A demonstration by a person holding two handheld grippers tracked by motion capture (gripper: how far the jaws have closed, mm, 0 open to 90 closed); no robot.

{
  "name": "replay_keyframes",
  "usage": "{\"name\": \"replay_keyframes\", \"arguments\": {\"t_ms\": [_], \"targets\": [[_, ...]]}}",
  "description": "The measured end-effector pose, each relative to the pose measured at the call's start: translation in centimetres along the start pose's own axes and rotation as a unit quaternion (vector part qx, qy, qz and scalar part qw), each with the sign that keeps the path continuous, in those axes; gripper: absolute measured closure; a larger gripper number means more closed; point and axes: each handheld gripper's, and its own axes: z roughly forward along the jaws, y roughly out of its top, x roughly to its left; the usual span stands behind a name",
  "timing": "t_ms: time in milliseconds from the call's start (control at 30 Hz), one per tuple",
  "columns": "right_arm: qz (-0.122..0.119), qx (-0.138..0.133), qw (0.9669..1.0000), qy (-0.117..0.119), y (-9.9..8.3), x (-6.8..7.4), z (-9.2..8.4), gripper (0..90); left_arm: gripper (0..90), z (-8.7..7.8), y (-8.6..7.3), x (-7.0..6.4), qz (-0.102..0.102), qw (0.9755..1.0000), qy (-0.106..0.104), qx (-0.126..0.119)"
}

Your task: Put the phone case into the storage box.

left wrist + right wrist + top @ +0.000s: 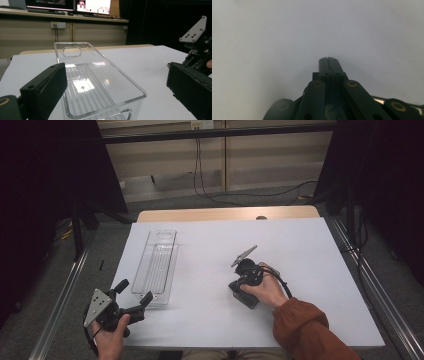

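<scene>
Clear bin (156, 266) lies on surface's (300, 250) left side. Left claw (134, 299) spread, aimed at bin's near end: approach step. Right claw (328, 60) pressed together, empty. Next: straddle the near wall, then squeeze.

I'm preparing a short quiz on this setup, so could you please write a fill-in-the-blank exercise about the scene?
1. The clear plastic bin on the white table holds ____.
2. The left gripper has its jaws ____, pointing at the bin.
3. The right gripper has its jaws ____, with nothing between them.
4. The bin lies nearer the ____ gripper.

Missing words: nothing; open; shut; left
</scene>
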Motion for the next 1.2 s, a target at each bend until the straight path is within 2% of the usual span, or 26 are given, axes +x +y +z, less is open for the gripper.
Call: {"name": "replay_keyframes", "arguments": {"t_ms": [33,67,500,633,933,1200], "targets": [[0.006,0.002,1.0,0.001,-0.2,0.1,-0.1,90.0,3.3,0.0,0.0,0.0,-0.001,1.0,0.0,-0.001],[0.0,0.0,1.0,0.002,-0.2,0.0,-0.1,90.0,3.3,0.0,0.0,0.0,-0.002,1.0,0.001,-0.001],[-0.002,-0.005,1.0,0.005,-1.1,0.3,-0.6,90.0,3.3,0.0,0.0,0.0,-0.001,1.0,-0.003,-0.001],[-0.005,-0.004,1.0,0.001,-1.3,0.7,-0.7,90.0,3.3,0.0,0.0,0.0,0.001,1.0,-0.002,-0.001],[-0.012,0.005,0.9999,0.011,-1.6,1.7,-0.8,90.0,3.3,0.1,0.0,0.0,0.001,1.0,-0.002,0.0],[-0.015,0.004,0.9998,0.014,-2.3,1.9,-1.2,90.0,3.3,0.1,0.0,0.0,0.002,1.0,-0.002,-0.001]]}}
